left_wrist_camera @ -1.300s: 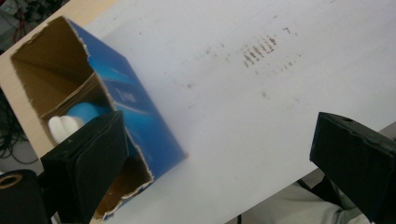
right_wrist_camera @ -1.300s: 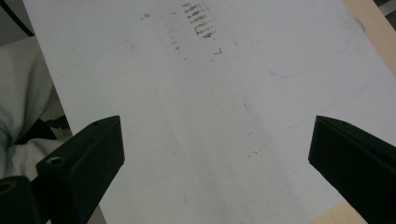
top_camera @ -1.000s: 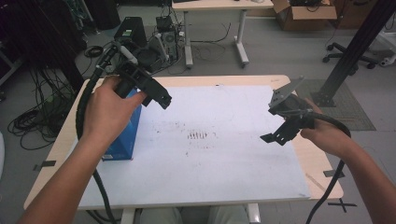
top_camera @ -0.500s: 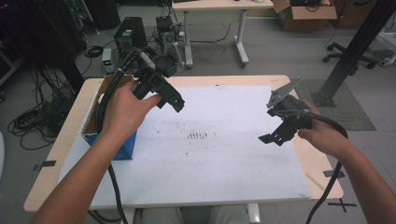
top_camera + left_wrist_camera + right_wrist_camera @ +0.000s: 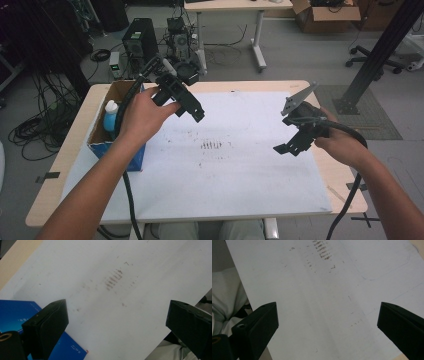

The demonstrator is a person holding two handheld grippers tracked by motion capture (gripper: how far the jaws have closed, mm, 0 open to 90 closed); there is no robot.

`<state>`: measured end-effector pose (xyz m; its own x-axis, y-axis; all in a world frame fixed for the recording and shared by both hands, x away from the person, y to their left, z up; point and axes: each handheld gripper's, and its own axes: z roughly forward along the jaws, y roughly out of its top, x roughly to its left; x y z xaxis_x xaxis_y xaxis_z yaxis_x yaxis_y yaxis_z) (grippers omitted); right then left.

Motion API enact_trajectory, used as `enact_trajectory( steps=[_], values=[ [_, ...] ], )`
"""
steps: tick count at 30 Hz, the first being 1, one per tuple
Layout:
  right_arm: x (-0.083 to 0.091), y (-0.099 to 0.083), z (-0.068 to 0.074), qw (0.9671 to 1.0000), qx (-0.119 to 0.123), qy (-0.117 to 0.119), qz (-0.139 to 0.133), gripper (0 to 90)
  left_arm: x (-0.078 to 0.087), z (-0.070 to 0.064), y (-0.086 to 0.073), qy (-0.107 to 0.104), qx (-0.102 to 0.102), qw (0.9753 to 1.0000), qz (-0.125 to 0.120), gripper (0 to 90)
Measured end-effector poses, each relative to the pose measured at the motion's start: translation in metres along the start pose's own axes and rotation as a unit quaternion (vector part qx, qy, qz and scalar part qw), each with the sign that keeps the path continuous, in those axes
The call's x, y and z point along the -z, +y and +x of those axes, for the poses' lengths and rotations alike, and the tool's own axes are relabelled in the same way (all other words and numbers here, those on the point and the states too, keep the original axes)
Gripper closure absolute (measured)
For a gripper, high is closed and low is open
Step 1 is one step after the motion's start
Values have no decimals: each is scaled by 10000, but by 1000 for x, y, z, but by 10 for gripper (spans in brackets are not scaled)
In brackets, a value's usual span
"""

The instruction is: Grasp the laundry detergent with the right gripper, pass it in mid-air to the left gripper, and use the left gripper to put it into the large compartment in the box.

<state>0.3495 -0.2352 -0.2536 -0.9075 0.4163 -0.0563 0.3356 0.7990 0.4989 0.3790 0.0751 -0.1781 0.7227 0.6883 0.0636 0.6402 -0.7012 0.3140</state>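
High view first: the left gripper [image 5: 192, 111] hangs in the air above the white sheet [image 5: 225, 165], just right of the blue cardboard box [image 5: 116, 131] that stands at the table's left edge. A white bottle with a blue cap [image 5: 110, 113] stands inside that box; how deep it sits is hard to judge from this angle. The right gripper [image 5: 292, 146] is held over the sheet's right part, well apart from the box, near the patch of dark smudges [image 5: 214, 145].

Left gripper view looks down between two black jaws spread wide, with nothing between them and nothing touching them; a corner of the blue box [image 5: 15, 315] lies beside the jaw at the left of that view, and the smudges [image 5: 113, 280] show on the sheet beyond.

Right gripper view gives the same picture: jaws released and far apart, bare sheet [image 5: 329, 305] in the gap, the smudges [image 5: 322, 248] near the top edge. Neither gripper grasps anything.
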Motion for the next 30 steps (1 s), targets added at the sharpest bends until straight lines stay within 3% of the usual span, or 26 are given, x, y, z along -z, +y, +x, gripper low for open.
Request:
enact_trajectory(
  steps=[17, 20, 30],
  values=[
    [0, 1, 0, 10000, -5, 31, 19, 30, -15, 0, 20, -99, -472, 9988, -48, 47],
    [0, 1, 0, 10000, 6, 43, 28, 30, -17, -2, 26, -141, -708, 9974, -30, 47],
    [2, 1, 3, 9999, 52, 113, 26, 30, -29, -3, 38, -316, -1008, 9944, 56, 47]
  ],
)
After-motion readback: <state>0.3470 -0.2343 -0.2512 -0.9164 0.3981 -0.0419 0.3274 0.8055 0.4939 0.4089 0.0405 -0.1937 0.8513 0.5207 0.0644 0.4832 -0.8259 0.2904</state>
